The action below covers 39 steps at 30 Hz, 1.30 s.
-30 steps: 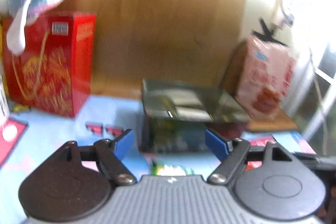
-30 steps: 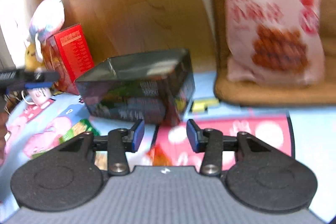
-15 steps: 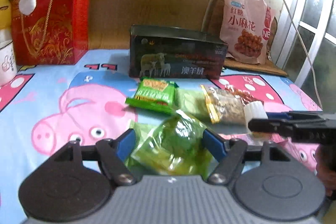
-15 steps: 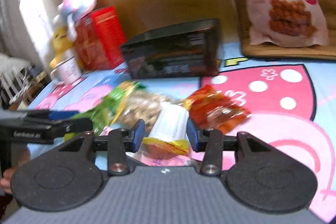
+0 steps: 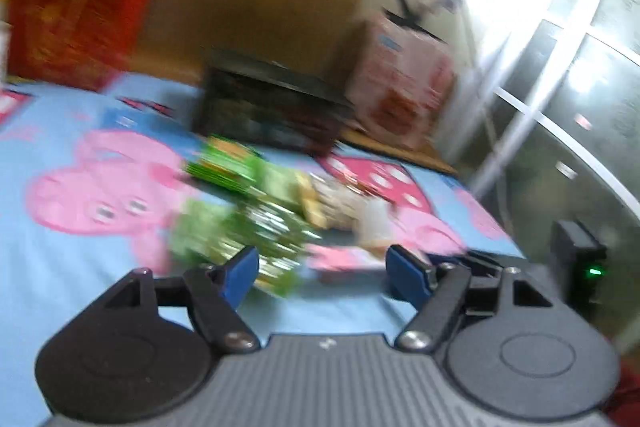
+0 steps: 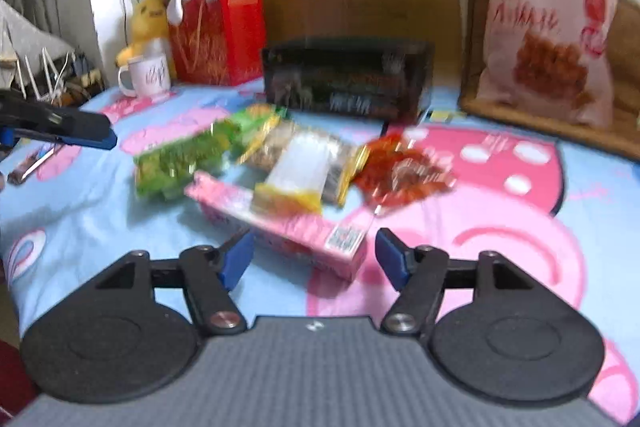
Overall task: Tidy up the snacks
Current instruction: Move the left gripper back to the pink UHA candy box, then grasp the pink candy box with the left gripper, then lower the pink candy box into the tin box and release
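my right gripper [image 6: 314,253], jaws just spread, and left gripper [image 5: 322,273] gape empty before the pink box [image 6: 280,221].

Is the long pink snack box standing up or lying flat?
Lying flat: the long pink snack box rests on its broad side on the cartoon-print cloth.

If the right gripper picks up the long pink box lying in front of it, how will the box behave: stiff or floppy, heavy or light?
The pink box has flat faces and sharp edges, so it is probably stiff cardboard that keeps its shape. It looks thin, so likely light. It is long, so gripped near one end it may droop or swing, and the white bottle leaning on it might roll.
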Available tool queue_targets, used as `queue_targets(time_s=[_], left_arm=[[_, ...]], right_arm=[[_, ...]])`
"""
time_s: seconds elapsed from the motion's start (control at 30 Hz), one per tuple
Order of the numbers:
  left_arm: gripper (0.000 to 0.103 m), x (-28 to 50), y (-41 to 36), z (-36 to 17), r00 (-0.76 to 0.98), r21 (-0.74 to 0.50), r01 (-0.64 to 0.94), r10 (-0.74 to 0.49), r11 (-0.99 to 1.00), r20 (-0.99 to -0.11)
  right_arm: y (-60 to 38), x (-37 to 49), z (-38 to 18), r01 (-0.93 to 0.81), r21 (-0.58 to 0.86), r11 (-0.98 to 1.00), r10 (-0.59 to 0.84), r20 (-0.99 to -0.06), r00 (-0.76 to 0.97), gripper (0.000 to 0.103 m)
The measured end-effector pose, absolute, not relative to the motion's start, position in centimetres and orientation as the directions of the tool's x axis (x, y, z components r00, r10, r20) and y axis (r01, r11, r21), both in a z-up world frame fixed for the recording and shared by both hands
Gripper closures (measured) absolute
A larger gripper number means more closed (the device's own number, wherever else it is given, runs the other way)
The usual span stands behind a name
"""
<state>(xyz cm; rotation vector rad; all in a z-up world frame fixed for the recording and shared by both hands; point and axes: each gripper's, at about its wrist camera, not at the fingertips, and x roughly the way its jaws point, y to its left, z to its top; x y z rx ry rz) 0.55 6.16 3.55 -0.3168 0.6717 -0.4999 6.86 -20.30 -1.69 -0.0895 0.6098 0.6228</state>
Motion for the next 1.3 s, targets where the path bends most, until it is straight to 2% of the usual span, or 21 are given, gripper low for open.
queue_targets(time_s=[0.1,0.2,0.27,0.33,0.43,0.67,0.83,0.93,1.07,1.3], left_arm=[[0.030,1.4,3.6,2.3,0.623,-0.409,0.362,-0.544,0.838,-0.562],[0.030,3.0,2.3,1.1,0.611,-0.356,0.330,-0.485,0.874,-0.625],[0.022,3.8,2.3,1.1,0.623,-0.335,0.309,-0.456,0.890,-0.636],[0.020,4.1,2.3,1.3,0.646,-0.309,0.301,-0.431,0.902,-0.630],[0.020,4.5,2.1,1.3,0.657,-0.283,0.305,-0.417,0.909,-0.628],[0.029,5.1,-0.8,0.5,0.599,-0.255,0.375,-0.443,0.891,-0.667],[0.032,3.9,-1.6,0.5,0.589,-0.252,0.401,-0.458,0.881,-0.666],[0.044,3.2,-1.3,0.7,0.598,-0.241,0.389,-0.443,0.889,-0.668],[0.047,2.1,0.8,2.3,0.629,-0.270,0.365,-0.450,0.891,-0.634],[0.046,4.2,2.9,7.3,0.744,-0.234,0.327,-0.402,0.916,-0.534]], right_arm=[[-19.4,5.7,-1.6,-0.601,0.035,0.798,0.514,-0.560,0.649,0.043],[-19.5,4.9,-1.7,-0.614,0.041,0.788,0.527,-0.560,0.639,0.043],[-19.6,4.6,-1.9,-0.606,0.024,0.795,0.514,-0.557,0.652,0.043],[-19.7,4.3,-2.0,-0.602,0.017,0.798,0.508,-0.556,0.657,0.043],[-19.7,4.3,-2.0,-0.600,0.013,0.800,0.506,-0.554,0.661,0.043],[-19.4,4.3,-2.1,-0.606,-0.004,0.795,0.504,-0.551,0.665,0.043],[-19.4,3.9,-2.1,-0.599,-0.015,0.800,0.494,-0.548,0.674,0.047],[-19.7,3.7,-2.0,-0.566,-0.013,0.824,0.468,-0.546,0.695,0.066],[-19.4,2.9,-1.2,-0.589,0.020,0.808,0.506,-0.535,0.676,0.068],[-17.5,5.4,2.8,-0.605,0.039,0.795,0.565,-0.411,0.716,0.068]])
